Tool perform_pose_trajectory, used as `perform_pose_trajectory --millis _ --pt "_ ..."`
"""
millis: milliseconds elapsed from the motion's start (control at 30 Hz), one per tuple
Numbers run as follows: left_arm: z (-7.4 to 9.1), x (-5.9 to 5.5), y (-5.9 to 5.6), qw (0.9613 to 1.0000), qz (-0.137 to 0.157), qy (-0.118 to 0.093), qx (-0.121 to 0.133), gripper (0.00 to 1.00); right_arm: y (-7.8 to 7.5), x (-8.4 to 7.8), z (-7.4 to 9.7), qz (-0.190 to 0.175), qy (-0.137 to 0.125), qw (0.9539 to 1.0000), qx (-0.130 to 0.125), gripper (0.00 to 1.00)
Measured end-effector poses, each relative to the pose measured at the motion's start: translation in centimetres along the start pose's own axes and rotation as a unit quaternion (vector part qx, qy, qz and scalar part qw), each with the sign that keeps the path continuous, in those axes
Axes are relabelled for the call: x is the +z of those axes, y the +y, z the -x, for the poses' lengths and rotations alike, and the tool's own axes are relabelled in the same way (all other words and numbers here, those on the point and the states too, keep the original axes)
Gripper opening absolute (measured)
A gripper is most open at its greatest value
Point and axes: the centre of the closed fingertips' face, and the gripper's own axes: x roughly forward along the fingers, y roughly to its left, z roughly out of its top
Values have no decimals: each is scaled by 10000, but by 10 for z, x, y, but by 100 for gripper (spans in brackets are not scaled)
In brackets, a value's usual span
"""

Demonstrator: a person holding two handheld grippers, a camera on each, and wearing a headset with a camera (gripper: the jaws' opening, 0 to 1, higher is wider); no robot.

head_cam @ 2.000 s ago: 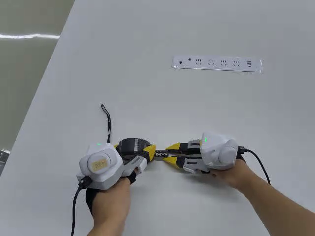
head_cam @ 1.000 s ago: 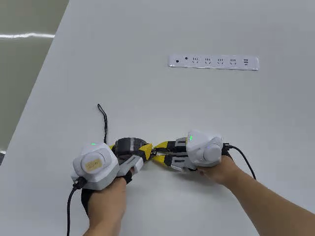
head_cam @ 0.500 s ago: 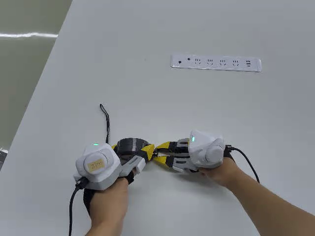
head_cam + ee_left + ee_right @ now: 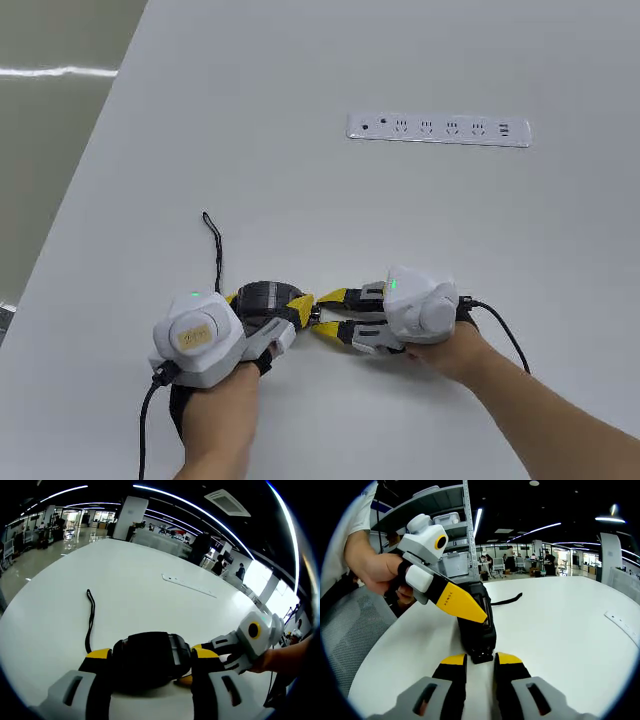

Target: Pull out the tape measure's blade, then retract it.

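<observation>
The tape (image 4: 264,297) is sitting on the white bench (image 4: 300,150), and the left tongs (image 4: 150,655) are clamped right across it, one yellow tip on each side. Blade looks all the way in; just the little hook (image 4: 481,656) pokes out at its mouth. The right tongs (image 4: 481,661) come at it head-on from the other side, tips a small gap apart with that hook sitting right between them. Honestly can't tell if they're pinching it or just flanking it. In the head view the two sets of tongs are nearly nose to nose, with the tape on the left side of that meeting point. The tape's black strap (image 4: 213,245) trails off across the bench toward the far side. A white power strip (image 4: 438,129) lies flat well apart from all this, farther back on the bench. The left hand (image 4: 215,410) and right hand (image 4: 450,350) each grip their tool, a black cable (image 4: 503,330) running back from each.
</observation>
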Motion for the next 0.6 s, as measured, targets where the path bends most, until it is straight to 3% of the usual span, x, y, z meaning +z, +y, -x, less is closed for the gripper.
perform_pose_trajectory --millis 167,600 --pt "0 3 -1 9994 -352 22 -10 62 0 0 0 -24 -7 10000 -13 23" --pt "1 -2 8 9990 -441 19 37 74 1 3 1 -165 -46 9999 -8 33"
